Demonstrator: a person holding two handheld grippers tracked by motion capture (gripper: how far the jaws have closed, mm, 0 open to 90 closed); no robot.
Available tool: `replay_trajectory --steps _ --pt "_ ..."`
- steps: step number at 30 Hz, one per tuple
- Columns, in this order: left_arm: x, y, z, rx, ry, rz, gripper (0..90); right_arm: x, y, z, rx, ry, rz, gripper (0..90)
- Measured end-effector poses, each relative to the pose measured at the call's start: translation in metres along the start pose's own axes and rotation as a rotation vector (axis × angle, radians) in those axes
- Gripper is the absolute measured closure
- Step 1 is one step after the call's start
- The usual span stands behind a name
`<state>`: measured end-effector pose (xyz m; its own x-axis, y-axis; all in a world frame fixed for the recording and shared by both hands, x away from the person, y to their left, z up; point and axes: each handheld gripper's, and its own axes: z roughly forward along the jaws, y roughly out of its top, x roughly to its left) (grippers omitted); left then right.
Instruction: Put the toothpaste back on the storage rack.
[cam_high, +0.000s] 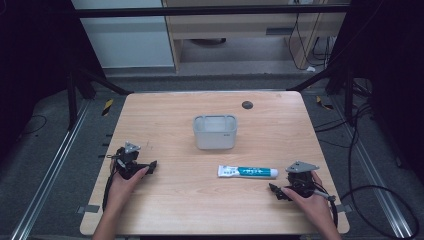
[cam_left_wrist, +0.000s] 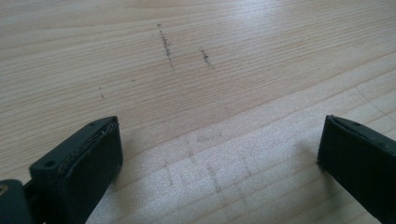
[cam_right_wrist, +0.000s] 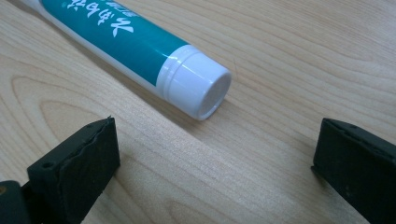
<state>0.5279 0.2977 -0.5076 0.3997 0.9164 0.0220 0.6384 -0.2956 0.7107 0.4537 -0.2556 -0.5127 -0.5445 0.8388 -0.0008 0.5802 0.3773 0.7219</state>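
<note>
With both the left gripper (cam_high: 150, 165) and right gripper (cam_high: 274, 189) wide open and empty, the toothpaste tube (cam_high: 248, 172), lying on the counter (cam_high: 170, 200) near the bin (cam_high: 215, 132), may roll away if its round cap (cam_right_wrist: 196, 88) gets nudged.

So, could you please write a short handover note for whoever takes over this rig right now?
Left gripper: open, holding nothing, resting on the table at its left side.
Right gripper: open, holding nothing, jaws facing the cap end of the toothpaste tube but apart from it.
The tube lies flat on the table, in front of the grey bin.
Done: nothing picked up yet.
Left: probably grasp the tube and put it in the bin.
</note>
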Motion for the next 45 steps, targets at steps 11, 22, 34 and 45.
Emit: replay_trajectory --steps 11,22,34,45 --pt "0.0 0.0 0.0 -0.001 -0.001 -0.001 0.0 0.005 0.024 -0.018 0.05 0.053 -0.089 15.8" --pt "0.0 0.0 0.0 -0.001 -0.001 -0.001 0.0 0.025 0.09 -0.011 0.167 0.163 -0.299 22.9" --pt "0.0 0.0 0.0 -0.002 -0.002 -0.003 0.0 0.052 0.135 0.006 0.242 0.21 -0.463 23.7" --pt "0.0 0.0 0.0 -0.003 -0.002 -0.004 0.0 0.067 0.152 0.022 0.295 0.298 -0.548 44.0"
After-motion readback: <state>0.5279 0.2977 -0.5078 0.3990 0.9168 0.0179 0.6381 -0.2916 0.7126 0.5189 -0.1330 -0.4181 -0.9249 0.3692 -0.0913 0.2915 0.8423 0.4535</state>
